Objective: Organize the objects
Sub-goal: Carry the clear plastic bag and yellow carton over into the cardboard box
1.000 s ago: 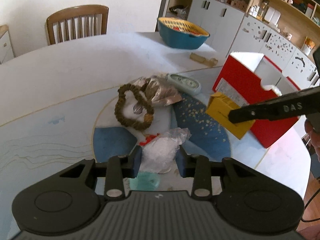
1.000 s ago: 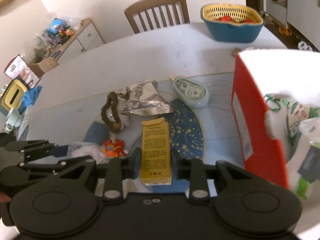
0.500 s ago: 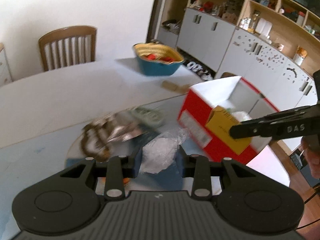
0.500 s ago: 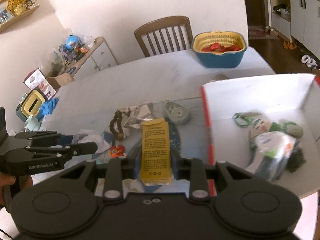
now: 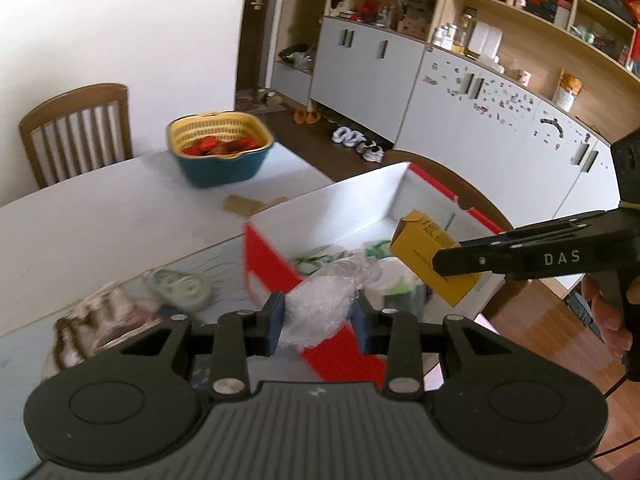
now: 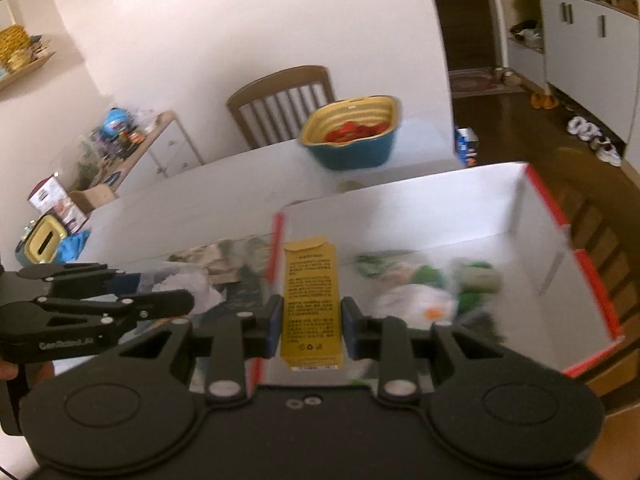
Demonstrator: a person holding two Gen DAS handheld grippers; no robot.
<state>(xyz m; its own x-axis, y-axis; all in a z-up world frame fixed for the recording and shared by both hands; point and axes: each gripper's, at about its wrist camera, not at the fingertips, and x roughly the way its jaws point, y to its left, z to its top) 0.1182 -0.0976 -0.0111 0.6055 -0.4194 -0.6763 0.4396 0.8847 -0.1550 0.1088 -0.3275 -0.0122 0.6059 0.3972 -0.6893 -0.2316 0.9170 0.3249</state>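
My left gripper (image 5: 318, 326) is shut on a crumpled clear plastic bag (image 5: 326, 304) and holds it over the near left corner of the red and white box (image 5: 276, 256). My right gripper (image 6: 311, 322) is shut on a yellow carton (image 6: 311, 300) and holds it above the box's left wall (image 6: 278, 236). The carton also shows in the left wrist view (image 5: 434, 264), held over the box's open top. The box holds several green and white packets (image 6: 420, 288).
A blue basket with a yellow liner (image 5: 220, 152) stands at the table's far side, by a wooden chair (image 5: 76, 128). A tape dispenser (image 5: 178, 286), foil wrapper and brown bead loop lie on the table left of the box. Cabinets line the right wall.
Both grippers have lifted and swung right from the table's middle to over the box, each carrying its object. The box's inside has come into full view.
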